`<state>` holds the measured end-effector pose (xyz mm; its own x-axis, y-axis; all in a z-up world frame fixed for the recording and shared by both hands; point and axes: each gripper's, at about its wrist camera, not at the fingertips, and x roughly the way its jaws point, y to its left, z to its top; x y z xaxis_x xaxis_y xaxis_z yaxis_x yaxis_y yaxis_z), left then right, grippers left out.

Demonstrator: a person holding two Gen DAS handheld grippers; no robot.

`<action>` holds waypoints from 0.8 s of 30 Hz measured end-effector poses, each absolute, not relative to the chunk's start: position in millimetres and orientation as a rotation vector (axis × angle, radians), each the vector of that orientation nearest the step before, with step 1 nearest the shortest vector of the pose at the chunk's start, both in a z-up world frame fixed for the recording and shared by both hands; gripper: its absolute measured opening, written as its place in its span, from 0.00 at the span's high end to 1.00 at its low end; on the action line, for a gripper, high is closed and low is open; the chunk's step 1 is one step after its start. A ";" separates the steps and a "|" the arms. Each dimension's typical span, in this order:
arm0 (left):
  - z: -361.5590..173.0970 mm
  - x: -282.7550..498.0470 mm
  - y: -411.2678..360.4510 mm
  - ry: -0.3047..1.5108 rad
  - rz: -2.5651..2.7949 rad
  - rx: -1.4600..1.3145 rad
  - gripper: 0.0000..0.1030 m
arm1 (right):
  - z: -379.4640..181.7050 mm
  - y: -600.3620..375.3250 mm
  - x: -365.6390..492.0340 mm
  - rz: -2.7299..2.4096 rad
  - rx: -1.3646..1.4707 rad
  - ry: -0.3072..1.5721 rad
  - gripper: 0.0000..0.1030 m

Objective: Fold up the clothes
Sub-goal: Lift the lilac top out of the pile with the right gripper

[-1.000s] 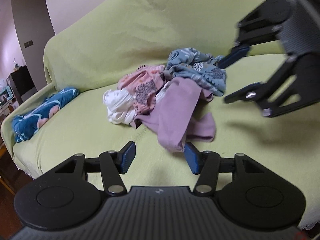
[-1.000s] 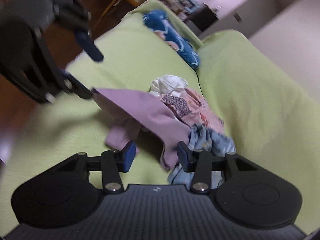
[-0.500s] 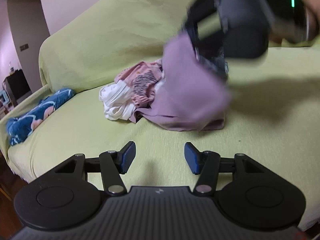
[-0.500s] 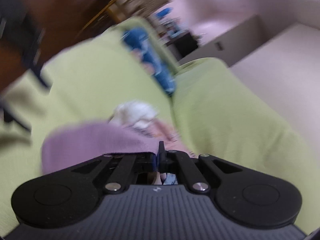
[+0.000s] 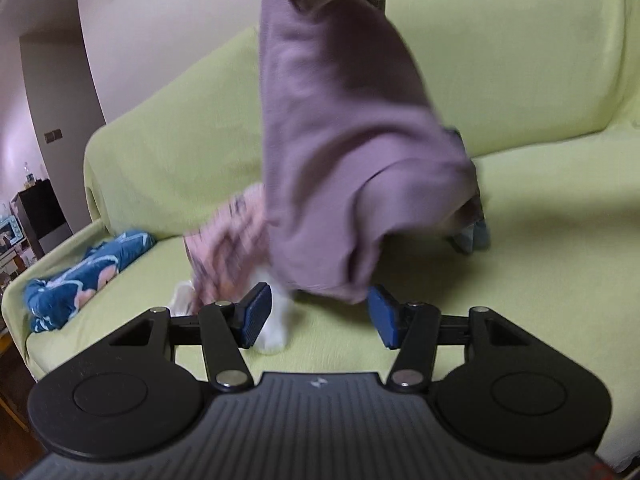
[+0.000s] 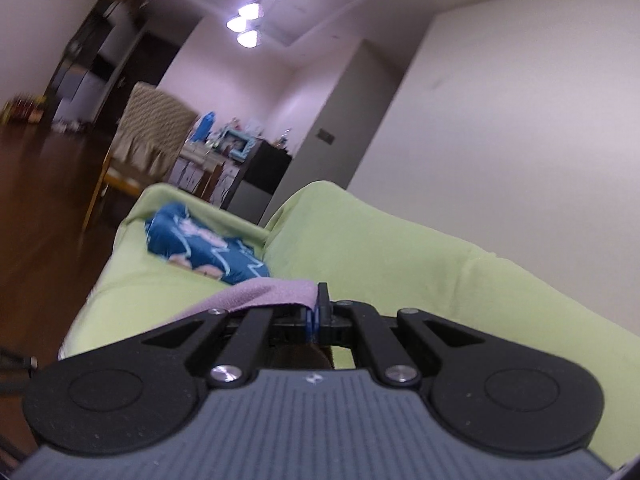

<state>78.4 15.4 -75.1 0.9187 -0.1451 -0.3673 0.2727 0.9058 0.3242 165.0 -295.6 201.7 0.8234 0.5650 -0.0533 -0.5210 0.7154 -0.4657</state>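
Mauve garment [image 5: 340, 152] hangs above the sofa [image 5: 520, 264], right tool [image 6: 318, 312] clamped on its top edge, likely lifting it clear of the pile [image 5: 228, 240] for spreading. Left tool [image 5: 316, 316] waits below, fingers apart, holding nothing.

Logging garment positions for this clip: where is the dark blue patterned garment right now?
The dark blue patterned garment lies crumpled at the far left end of the green sofa, against the armrest, apart from the mauve garment hanging from the right claw.

Green-covered sofa [image 5: 520, 92]; pale walls [image 6: 500, 120]; seemingly dark wood floor [image 6: 36, 208].
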 end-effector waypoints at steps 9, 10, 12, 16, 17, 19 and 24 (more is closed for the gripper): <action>-24.7 23.5 -14.8 0.235 -0.275 0.381 0.44 | 306.2 -325.6 120.1 0.484 -0.400 -0.258 1.00; -18.6 16.2 -20.5 0.217 -0.286 0.381 0.44 | 314.4 -331.2 112.3 0.464 -0.393 -0.260 1.00; -7.4 -0.8 -34.1 0.178 -0.317 0.376 0.44 | 327.2 -345.5 96.2 0.431 -0.375 -0.247 1.00; 6.9 -40.6 -66.9 0.098 -0.389 0.377 0.44 | 335.2 -382.0 56.8 0.364 -0.326 -0.176 1.00; 9.1 -51.2 -75.5 0.079 -0.409 0.375 0.44 | 332.8 -388.8 47.3 0.353 -0.317 -0.160 1.00; 11.1 -69.3 -92.3 0.054 -0.446 0.370 0.43 | 327.1 -401.7 28.4 0.332 -0.301 -0.130 1.00; 8.0 -102.6 -132.7 0.017 -0.532 0.372 0.43 | 312.9 -433.9 -18.8 0.279 -0.260 -0.056 1.00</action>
<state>-102.6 -132.7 8.0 0.8632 -0.4924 -0.1116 0.4986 0.7966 0.3418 -18.8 -433.9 312.9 0.9601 0.2790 0.0193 -0.2645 0.9283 -0.2612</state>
